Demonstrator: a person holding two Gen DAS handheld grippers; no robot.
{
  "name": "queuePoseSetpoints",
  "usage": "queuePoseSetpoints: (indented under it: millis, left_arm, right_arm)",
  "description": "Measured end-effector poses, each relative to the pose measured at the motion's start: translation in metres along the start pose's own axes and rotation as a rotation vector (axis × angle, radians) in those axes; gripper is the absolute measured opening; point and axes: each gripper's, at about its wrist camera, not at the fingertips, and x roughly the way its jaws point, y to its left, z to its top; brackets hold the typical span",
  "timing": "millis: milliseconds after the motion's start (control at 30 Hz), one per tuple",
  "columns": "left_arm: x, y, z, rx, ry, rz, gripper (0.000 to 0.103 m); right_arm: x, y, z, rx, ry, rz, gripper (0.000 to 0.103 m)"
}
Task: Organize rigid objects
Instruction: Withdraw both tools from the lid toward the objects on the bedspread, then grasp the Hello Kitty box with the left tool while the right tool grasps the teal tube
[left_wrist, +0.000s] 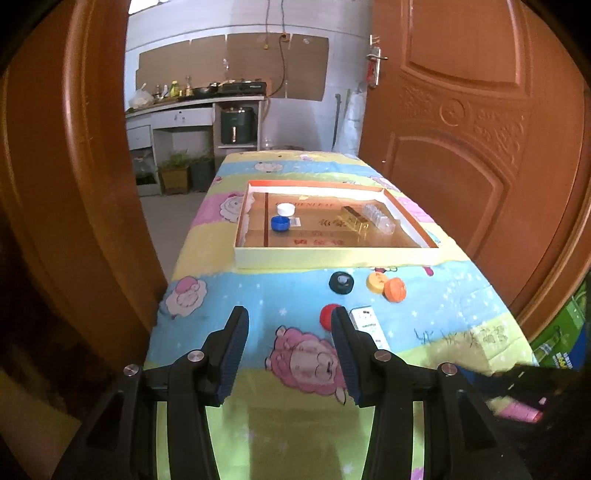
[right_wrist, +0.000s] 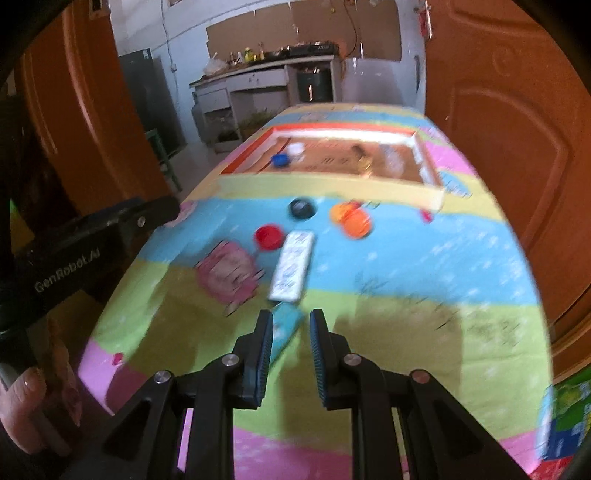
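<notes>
A shallow cardboard tray (left_wrist: 332, 254) lies mid-table and holds a white cap (left_wrist: 286, 209), a blue cap (left_wrist: 280, 223), a gold bar (left_wrist: 354, 219) and a clear plastic piece (left_wrist: 380, 219). In front of it lie a black cap (left_wrist: 341, 282), a yellow cap (left_wrist: 375, 280), an orange cap (left_wrist: 395, 290), a red cap (left_wrist: 325, 314) and a white box (left_wrist: 364, 321). My left gripper (left_wrist: 289, 317) is open and empty, with the red cap just behind its right finger. My right gripper (right_wrist: 291, 319) has its jaws close together with nothing in them, above a teal box (right_wrist: 286, 326) lying before the white box (right_wrist: 293, 266).
The table carries a bright cartoon-sheep cloth (left_wrist: 258, 288). Orange wooden doors (left_wrist: 480, 147) flank it on both sides. A kitchen counter (left_wrist: 192, 103) stands beyond the far end. A green carton (right_wrist: 565, 417) sits at the lower right. A hand (right_wrist: 29, 406) holds the left gripper's body (right_wrist: 92, 240).
</notes>
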Motion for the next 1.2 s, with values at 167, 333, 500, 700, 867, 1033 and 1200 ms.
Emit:
queuePoseSetpoints:
  millis: [167,333,500,700,867,1033,1200]
  left_arm:
    - [-0.003,0.006,-0.006,-0.007,0.006,0.009,0.048]
    - [-0.002,0.009,-0.007,-0.004,0.008,0.002,0.048]
    - [0.007,0.005,-0.007,-0.003,0.026,-0.025,0.048]
    - [0.033,-0.018,-0.012,0.006,0.100,-0.108,0.048]
    - [0.060,-0.050,-0.018,0.029,0.172,-0.179,0.048]
    - [0.093,-0.070,-0.020,0.022,0.251,-0.159,0.048]
    - [0.110,-0.083,-0.021,0.058,0.268,-0.080,0.048]
  right_arm:
    - [0.019,0.015,-0.010,0.034,0.026,-0.004,0.020]
    - [0.029,0.020,-0.011,0.058,0.022,-0.056,0.034]
    - [0.034,0.021,-0.013,0.036,0.038,-0.089,0.029]
    - [0.026,0.005,-0.016,0.026,0.036,-0.079,0.020]
    - [0.015,-0.018,-0.019,0.013,0.040,-0.132,0.019]
    - [0.006,-0.036,-0.021,0.014,0.047,-0.110,0.018]
    - [0.008,-0.043,-0.020,-0.012,0.045,-0.078,0.019]
